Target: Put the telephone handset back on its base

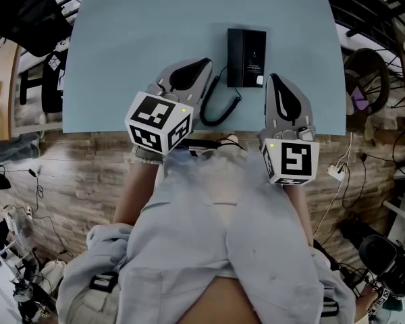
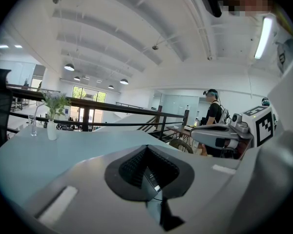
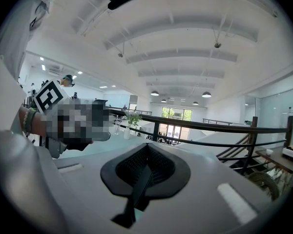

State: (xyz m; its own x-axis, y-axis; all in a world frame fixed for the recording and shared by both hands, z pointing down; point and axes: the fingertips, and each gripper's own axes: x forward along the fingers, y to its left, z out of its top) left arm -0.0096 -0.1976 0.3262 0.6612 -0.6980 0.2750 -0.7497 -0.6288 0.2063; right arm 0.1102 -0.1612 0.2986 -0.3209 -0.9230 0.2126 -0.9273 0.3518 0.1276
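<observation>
Head view: left gripper and right gripper clenched empty, held at the surface edge; handset looks seated on its base.

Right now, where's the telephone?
Head view: the telephone lies on the blue table between the gripper tips, nearer the right gripper; its coiled cord curls toward the left gripper.

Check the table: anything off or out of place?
Nothing spilled or damaged. The black rectangular telephone sits square on the light blue table; its black coiled cord loops loosely toward the near edge. Nothing else stands out.
</observation>
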